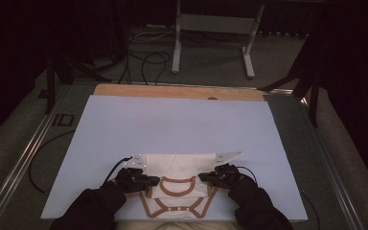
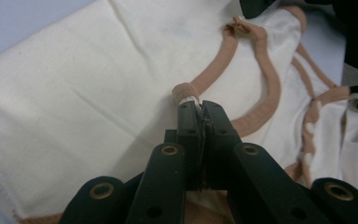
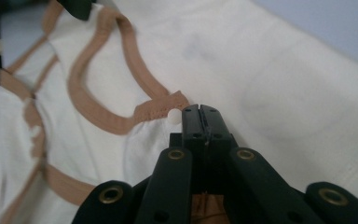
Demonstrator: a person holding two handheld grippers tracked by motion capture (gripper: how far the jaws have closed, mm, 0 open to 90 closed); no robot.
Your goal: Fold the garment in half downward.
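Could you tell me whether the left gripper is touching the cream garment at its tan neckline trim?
Touching. In the left gripper view, the left gripper has its jaws shut on a pinch of the cream garment right beside the tan neckline trim.

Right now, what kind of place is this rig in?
Probably a lab or recording workspace, not a home. A pale board covers a wooden table with a cream garment laid on it, loose cables run across the carpeted floor, and a white metal stand sits behind in a dark room.
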